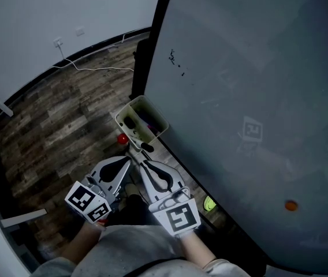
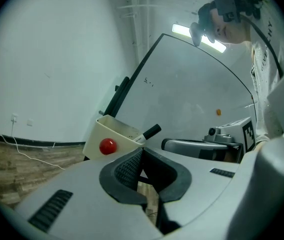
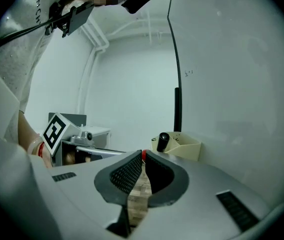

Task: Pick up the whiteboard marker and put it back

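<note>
The whiteboard marker [image 1: 144,146], white with a black cap, leans at the near end of the cream tray [image 1: 152,111] fixed to the whiteboard. Its cap [image 2: 151,131] sticks out over the tray [image 2: 102,131] rim, and it faces me end-on [image 3: 163,141] in the right gripper view. My left gripper [image 1: 130,159] and right gripper [image 1: 142,161] point side by side at the tray, just short of the marker. The left gripper's [image 2: 141,151] tips meet with nothing between them. On the right gripper [image 3: 142,156] the tips nearly touch, empty; a red sliver shows past them.
The whiteboard [image 1: 239,97] fills the right side, with an orange magnet [image 1: 291,205] low on it. A red ball-shaped magnet [image 2: 107,145] sits on the tray's outer wall. A white cable [image 1: 94,69] trails over the wooden floor. A yellow-green object [image 1: 209,203] lies at the board's foot.
</note>
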